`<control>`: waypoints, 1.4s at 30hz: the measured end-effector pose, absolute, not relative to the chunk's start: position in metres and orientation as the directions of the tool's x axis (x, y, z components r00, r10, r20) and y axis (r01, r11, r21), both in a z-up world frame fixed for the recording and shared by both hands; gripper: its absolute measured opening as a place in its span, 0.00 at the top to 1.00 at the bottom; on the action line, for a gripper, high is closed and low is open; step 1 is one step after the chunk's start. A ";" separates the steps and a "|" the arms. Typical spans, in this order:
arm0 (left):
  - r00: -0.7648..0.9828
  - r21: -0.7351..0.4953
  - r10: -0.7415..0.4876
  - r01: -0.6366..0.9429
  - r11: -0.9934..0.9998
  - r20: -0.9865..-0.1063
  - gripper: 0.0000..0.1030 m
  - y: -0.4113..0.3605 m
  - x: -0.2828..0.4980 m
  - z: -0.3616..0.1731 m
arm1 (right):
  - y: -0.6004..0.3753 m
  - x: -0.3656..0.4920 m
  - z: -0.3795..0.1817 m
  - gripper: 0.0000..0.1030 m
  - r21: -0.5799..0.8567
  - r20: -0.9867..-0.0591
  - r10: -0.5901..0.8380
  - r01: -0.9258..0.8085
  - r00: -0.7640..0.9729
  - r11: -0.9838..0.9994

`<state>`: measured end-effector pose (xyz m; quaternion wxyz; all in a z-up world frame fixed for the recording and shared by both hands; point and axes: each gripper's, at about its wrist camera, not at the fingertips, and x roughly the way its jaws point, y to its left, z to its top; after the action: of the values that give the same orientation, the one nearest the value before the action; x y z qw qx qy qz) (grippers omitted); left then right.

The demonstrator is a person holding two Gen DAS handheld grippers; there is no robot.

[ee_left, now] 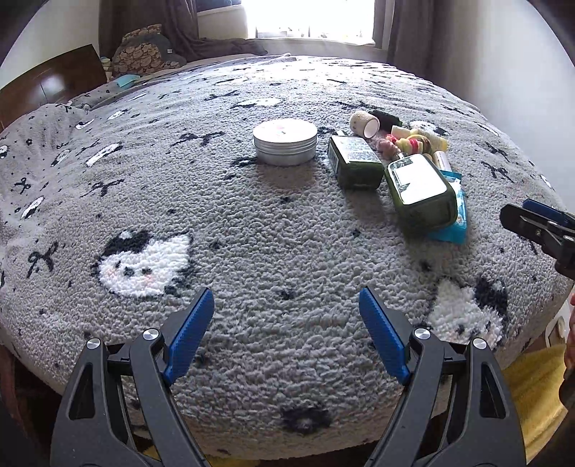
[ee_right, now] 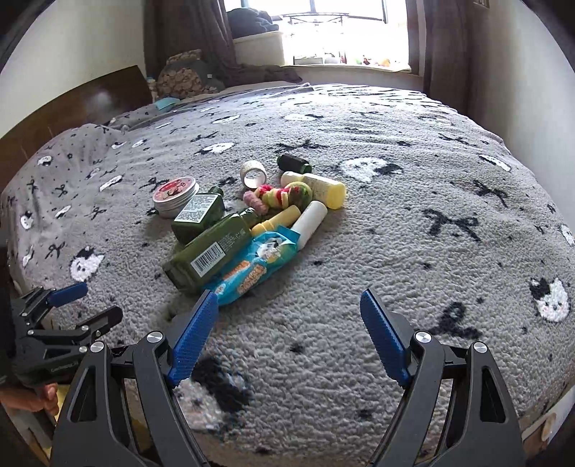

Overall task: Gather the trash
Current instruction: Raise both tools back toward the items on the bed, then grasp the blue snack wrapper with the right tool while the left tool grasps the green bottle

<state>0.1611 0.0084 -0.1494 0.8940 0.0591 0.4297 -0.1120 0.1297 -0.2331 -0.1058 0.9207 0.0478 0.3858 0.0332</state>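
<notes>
A heap of items lies on the grey patterned bed cover [ee_right: 395, 233]: a blue snack wrapper [ee_right: 248, 266], two green bottles [ee_right: 208, 248] [ee_right: 196, 215], a round tin [ee_right: 175, 195], pale tubes [ee_right: 312, 222], a tape roll [ee_right: 253, 172] and hair ties [ee_right: 276, 195]. My right gripper [ee_right: 289, 336] is open and empty just in front of the wrapper. My left gripper [ee_left: 285, 332] is open and empty over bare cover, well short of the tin [ee_left: 285, 142] and bottles [ee_left: 418, 190]. The wrapper [ee_left: 454, 219] lies partly under the larger bottle.
A wooden headboard [ee_left: 46, 86] and pillows [ee_left: 143, 54] are at the far left. A window with curtains [ee_right: 345, 32] is behind the bed. The bed's near edge drops to a yellow floor mat [ee_left: 532, 388]. Each gripper shows at the other view's edge.
</notes>
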 end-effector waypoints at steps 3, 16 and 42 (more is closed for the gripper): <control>0.601 0.001 -0.167 0.269 0.963 -0.782 0.24 0.002 0.165 -0.151 | -0.228 0.143 -0.112 0.24 0.135 -0.719 0.118 -0.029 0.685 0.990; 0.598 -0.007 -0.198 0.305 0.952 -0.776 0.24 -0.010 0.173 -0.147 | -0.209 0.183 -0.131 0.76 0.267 -0.740 0.259 -0.082 0.621 0.960; 0.584 0.002 -0.246 0.391 0.920 -0.773 0.69 -0.093 0.221 -0.149 | -0.292 0.131 -0.108 0.89 0.142 -0.714 0.117 -0.021 0.691 0.990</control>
<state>0.2207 -0.0931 -0.1488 0.8859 0.0864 0.4188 -0.1799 0.1315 -0.2920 -0.1080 0.9174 0.0612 0.3915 0.0376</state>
